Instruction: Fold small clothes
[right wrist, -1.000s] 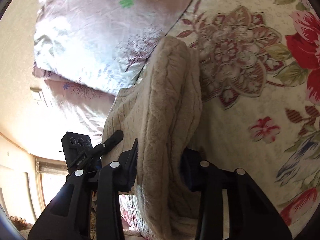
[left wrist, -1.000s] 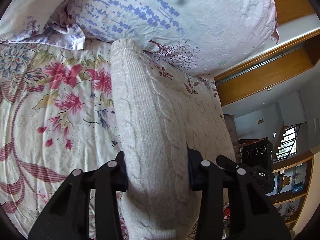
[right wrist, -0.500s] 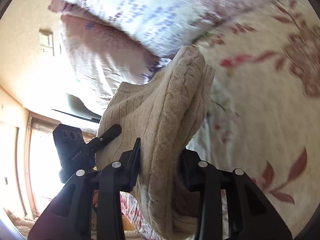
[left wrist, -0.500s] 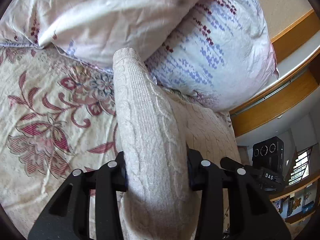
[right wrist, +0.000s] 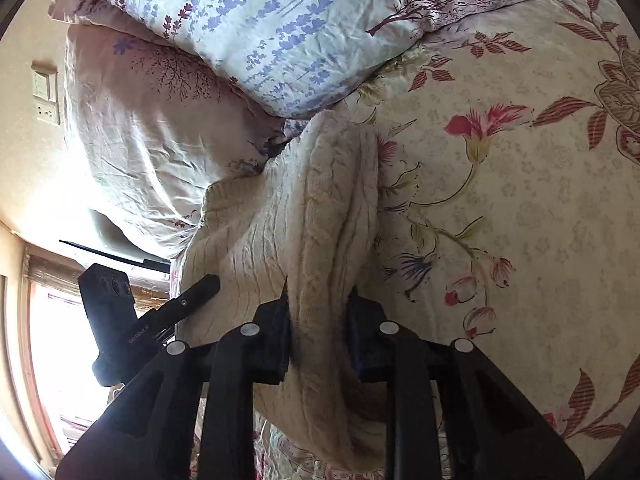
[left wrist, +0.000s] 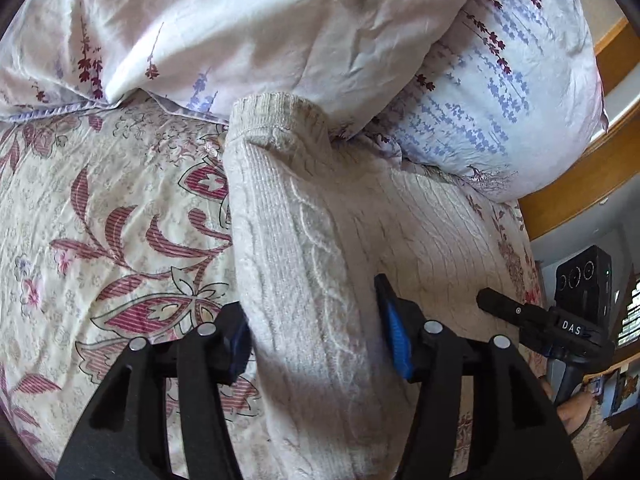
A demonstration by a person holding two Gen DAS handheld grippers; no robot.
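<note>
A cream cable-knit sweater (left wrist: 304, 248) lies across the floral bedsheet (left wrist: 100, 208), its far end against the pillows. My left gripper (left wrist: 312, 328) is shut on a bunched fold of the sweater that runs away to a ribbed cuff (left wrist: 276, 116). In the right wrist view the sweater (right wrist: 308, 216) is bunched too, and my right gripper (right wrist: 318, 316) is shut on a fold of it. Each view shows the other gripper beside the sweater: the right one in the left wrist view (left wrist: 560, 320), the left one in the right wrist view (right wrist: 132, 320).
Two pillows with lavender print (left wrist: 480, 80) (right wrist: 256, 32) lie stacked at the head of the bed, touching the sweater's far end. A wooden headboard rail (left wrist: 580, 192) runs behind them. A wall switch and socket (right wrist: 44, 96) are on the left wall.
Both grippers have carried the sweater toward the pillows; its far end now rests against them. Both stay shut on the knit.
</note>
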